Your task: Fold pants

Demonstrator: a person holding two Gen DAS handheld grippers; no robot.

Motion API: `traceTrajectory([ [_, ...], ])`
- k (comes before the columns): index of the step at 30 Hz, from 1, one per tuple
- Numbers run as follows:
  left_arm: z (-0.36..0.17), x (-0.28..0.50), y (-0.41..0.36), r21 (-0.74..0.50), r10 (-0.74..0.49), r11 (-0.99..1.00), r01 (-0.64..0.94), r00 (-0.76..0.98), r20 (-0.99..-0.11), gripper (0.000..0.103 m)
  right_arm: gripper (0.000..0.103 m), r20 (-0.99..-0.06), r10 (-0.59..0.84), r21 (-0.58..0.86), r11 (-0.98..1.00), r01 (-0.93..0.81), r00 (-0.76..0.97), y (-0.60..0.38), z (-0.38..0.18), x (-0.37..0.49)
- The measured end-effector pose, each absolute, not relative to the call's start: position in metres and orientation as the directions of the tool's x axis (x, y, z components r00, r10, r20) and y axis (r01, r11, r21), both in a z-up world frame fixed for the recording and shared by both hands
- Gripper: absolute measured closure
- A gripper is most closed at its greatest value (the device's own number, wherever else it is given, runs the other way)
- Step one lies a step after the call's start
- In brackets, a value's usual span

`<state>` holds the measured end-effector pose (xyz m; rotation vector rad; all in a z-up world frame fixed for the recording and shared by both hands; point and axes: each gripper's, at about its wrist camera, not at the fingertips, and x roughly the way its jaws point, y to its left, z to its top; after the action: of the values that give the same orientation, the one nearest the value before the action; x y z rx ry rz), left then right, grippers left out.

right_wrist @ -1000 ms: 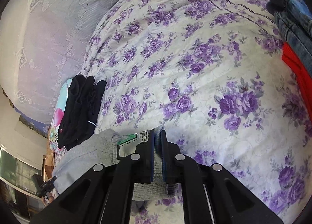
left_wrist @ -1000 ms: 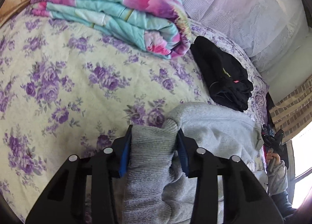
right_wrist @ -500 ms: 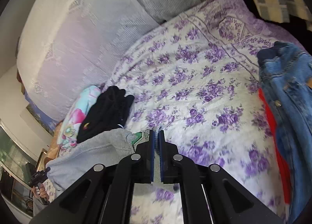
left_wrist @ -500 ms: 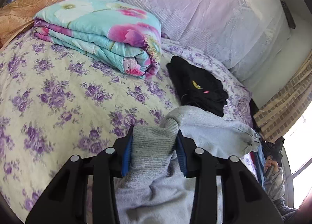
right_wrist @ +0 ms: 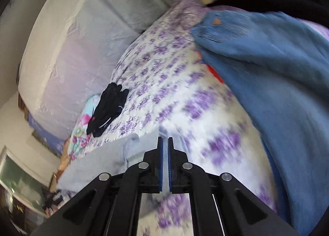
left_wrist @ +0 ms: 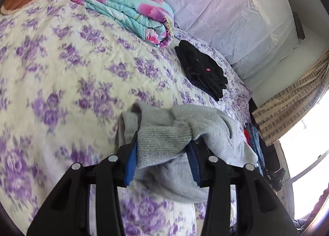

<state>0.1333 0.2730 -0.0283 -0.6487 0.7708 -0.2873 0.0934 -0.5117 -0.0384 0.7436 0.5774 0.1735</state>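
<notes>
Both views have swung across the purple-flowered bedspread (left_wrist: 61, 67). The left gripper (left_wrist: 162, 151), jaws just widening, clamps the grey knit sweatpants (left_wrist: 164, 139); the right gripper (right_wrist: 163, 162), nearly closed, pinches their thin edge; only its view shows the blue denim garment (right_wrist: 277, 83).

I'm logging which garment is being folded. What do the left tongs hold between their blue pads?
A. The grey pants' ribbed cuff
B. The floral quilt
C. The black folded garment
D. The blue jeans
A: in the left wrist view, the left tongs pinch the ribbed grey cuff of the grey pants, while the black garment and the floral quilt lie apart on the bed.
</notes>
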Motion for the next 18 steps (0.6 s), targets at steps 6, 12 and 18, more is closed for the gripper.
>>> traceTrajectory([
  [6, -0.019, 0.116, 0.257, -0.595, -0.418, 0.804, -0.004, 0.708, -0.570, 0.059, 0.095, -0.381, 0.493, 0.802, 0.597, 0.015, 0.782, -0.464, -0.047, 0.096],
  [12, -0.016, 0.101, 0.263, -0.602, -0.383, 0.796, -0.060, 0.721, -0.578, 0.049, 0.061, -0.387, 0.508, 0.851, 0.517, 0.086, 0.769, -0.435, -0.058, 0.116],
  [18, 0.000, 0.066, 0.278, -0.613, -0.340, 0.785, -0.089, 0.766, -0.546, 0.041, 0.054, -0.391, 0.520, 0.868, 0.484, 0.115, 0.760, -0.423, -0.060, 0.124],
])
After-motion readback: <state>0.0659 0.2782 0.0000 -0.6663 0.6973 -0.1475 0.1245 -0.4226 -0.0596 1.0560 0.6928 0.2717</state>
